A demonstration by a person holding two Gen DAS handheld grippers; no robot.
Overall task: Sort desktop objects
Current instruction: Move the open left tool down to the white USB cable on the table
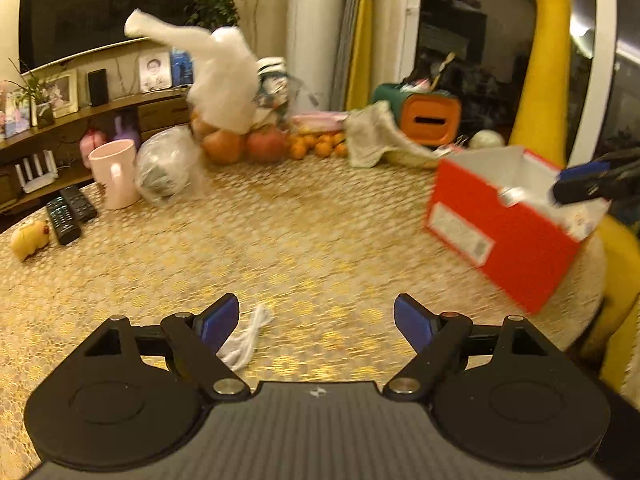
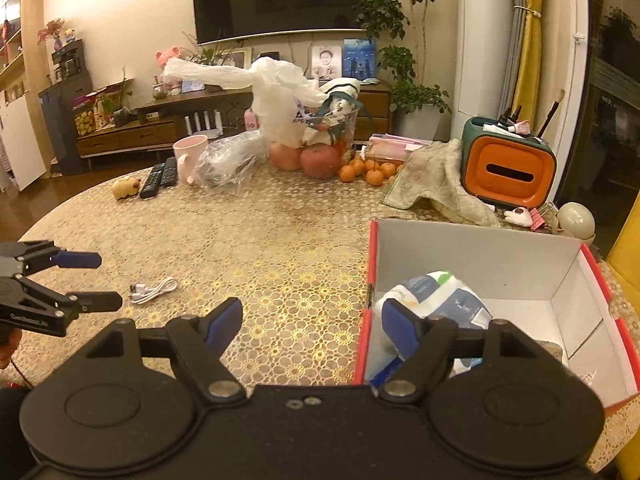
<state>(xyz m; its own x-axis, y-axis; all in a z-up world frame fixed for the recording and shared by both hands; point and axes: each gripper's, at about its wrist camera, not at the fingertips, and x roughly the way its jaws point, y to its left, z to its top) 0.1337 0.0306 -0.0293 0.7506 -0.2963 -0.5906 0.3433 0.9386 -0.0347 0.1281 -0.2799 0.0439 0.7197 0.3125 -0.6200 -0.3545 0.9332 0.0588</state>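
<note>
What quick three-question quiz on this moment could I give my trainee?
1. True or false: the left gripper grips the white cable.
2. What lies in the red box? A) remote B) tissue pack C) mug
3. The right gripper is ____.

Key: 1 false: it is open, and the cable lies loose on the table. 2 B: the tissue pack. 3 open.

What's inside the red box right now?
The red box holds one white and blue plastic packet at its near left end. The right hand-held gripper hides the packet's lower part; the remaining floor looks bare.
</note>
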